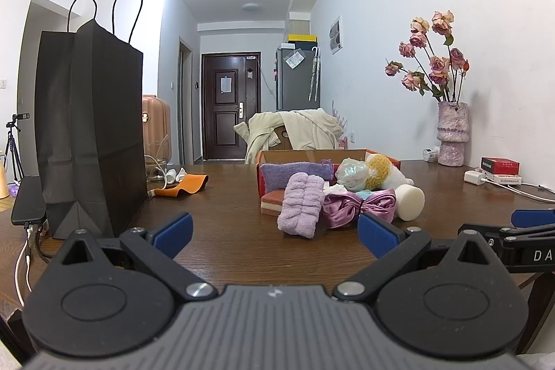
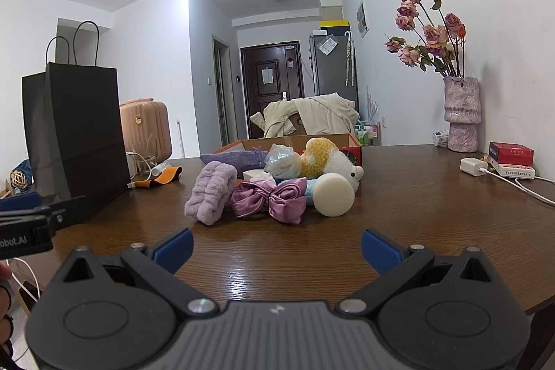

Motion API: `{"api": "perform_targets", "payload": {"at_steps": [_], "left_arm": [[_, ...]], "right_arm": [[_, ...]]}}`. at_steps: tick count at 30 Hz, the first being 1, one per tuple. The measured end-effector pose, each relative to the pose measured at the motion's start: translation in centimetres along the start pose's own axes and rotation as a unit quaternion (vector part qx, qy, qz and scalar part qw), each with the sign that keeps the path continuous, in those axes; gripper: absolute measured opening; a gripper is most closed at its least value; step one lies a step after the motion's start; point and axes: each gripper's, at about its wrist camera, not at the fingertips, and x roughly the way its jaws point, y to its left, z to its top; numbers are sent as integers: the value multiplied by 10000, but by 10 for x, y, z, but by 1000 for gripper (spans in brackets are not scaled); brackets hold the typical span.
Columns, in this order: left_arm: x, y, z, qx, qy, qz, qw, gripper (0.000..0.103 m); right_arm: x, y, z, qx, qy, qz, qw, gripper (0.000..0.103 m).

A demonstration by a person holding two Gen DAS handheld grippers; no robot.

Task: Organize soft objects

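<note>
Soft pile (image 2: 277,182) ahead — right gripper (image 2: 276,248) agape

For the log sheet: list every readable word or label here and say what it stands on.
"DA", cut off at the frame edge: on the right tongs.
"obot.AI", its start cut off: on the left tongs.
Red box and white box: print too small to read.

The left gripper (image 1: 275,233) is held wide open above the wooden table (image 1: 225,196). Straight ahead of its blue pads (image 1: 173,233), a lilac towel roll (image 1: 301,204), a purple satin bow (image 1: 359,208) and a white foam cylinder (image 1: 411,203) are piled before an open cardboard box (image 1: 312,156). A black paper bag (image 1: 90,127) is stood upright ahead to the left.
</note>
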Motion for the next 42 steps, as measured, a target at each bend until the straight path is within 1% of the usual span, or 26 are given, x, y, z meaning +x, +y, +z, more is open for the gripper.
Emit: {"api": "perform_targets", "payload": {"at_steps": [12,17,23,28,36,40,42], "left_arm": [[1,0,0,6,-3,8,10000,103],[12,1,-1,5,37,58,10000,103],[38,-1,-3,18,196,86,9998,103],[62,-1,3,-52,296,44,9995,103],[109,2,17,-166,515,54,9985,103],[134,5,24,-159,624,50,9979,103],[148,8,25,-276,744,-11,9968,103]], "right_arm": [[3,-2,-1,43,21,6,10000,103],[9,-4,3,42,27,49,10000,103],[29,-10,8,98,38,27,9999,103],[49,-15,15,107,112,-16,9999,103],[91,-27,36,405,362,228,9983,103],[113,-29,48,400,311,281,9983,103],[124,-29,55,400,276,352,9982,103]]}}
